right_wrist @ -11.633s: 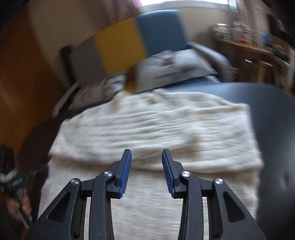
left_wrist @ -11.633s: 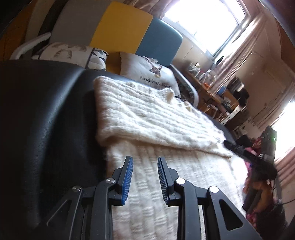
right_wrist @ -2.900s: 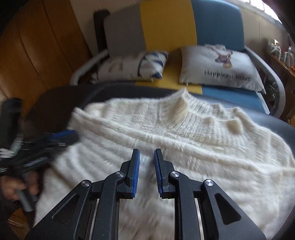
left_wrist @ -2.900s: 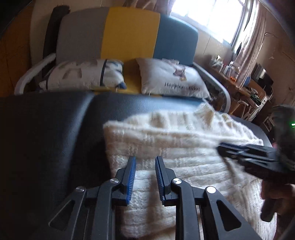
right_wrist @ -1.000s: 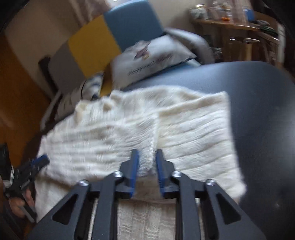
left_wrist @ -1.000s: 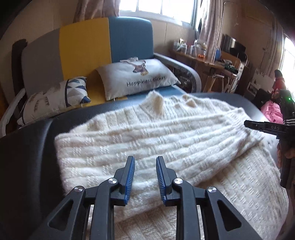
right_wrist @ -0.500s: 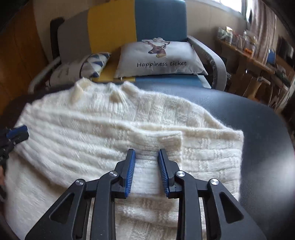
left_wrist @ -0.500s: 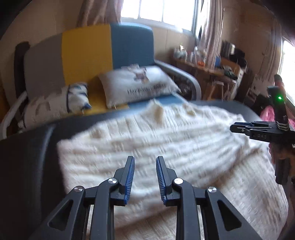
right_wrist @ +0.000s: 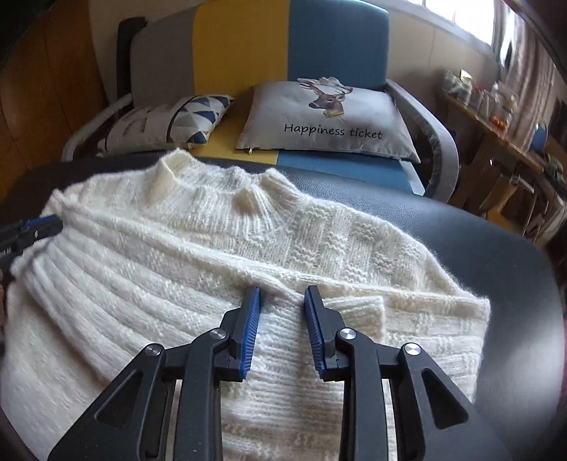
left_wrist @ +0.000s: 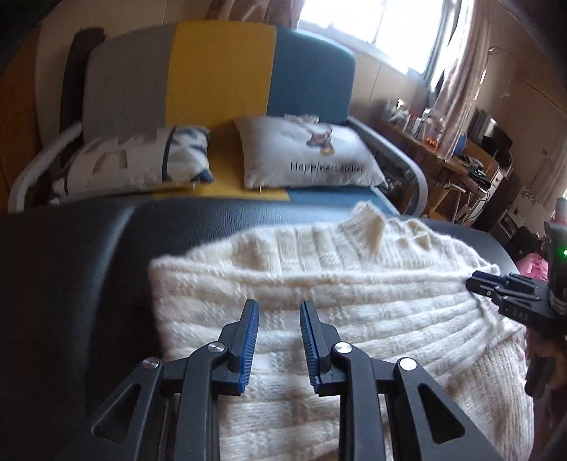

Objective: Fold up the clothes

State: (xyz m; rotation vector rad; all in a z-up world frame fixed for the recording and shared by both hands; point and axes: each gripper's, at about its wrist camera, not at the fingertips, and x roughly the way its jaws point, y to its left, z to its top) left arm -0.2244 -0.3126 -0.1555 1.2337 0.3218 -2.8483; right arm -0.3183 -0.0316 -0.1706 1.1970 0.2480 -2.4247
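A cream knitted sweater (left_wrist: 354,312) (right_wrist: 177,269) lies spread on a black padded surface (left_wrist: 71,283) (right_wrist: 496,255), collar at the far side, both sleeves folded across the body. My left gripper (left_wrist: 278,312) hovers open over the sweater's left part, nothing between its blue pads. My right gripper (right_wrist: 282,296) is open above the folded sleeve cuff (right_wrist: 358,308) near the sweater's right side. The right gripper (left_wrist: 510,298) shows at the right edge of the left wrist view; the left gripper's tip (right_wrist: 32,228) shows at the left edge of the right wrist view.
Behind the black surface stands a grey, yellow and blue sofa (right_wrist: 248,53) with a triangle-print cushion (right_wrist: 166,120) and a deer cushion (right_wrist: 329,117). A cluttered wooden desk (left_wrist: 443,152) and a bright window (left_wrist: 372,25) are at the back right.
Both grippers have shifted a little over the sweater, the left one toward its left edge. The right gripper, which a second ago had the sleeve between its pads, stands open above the laid sleeve.
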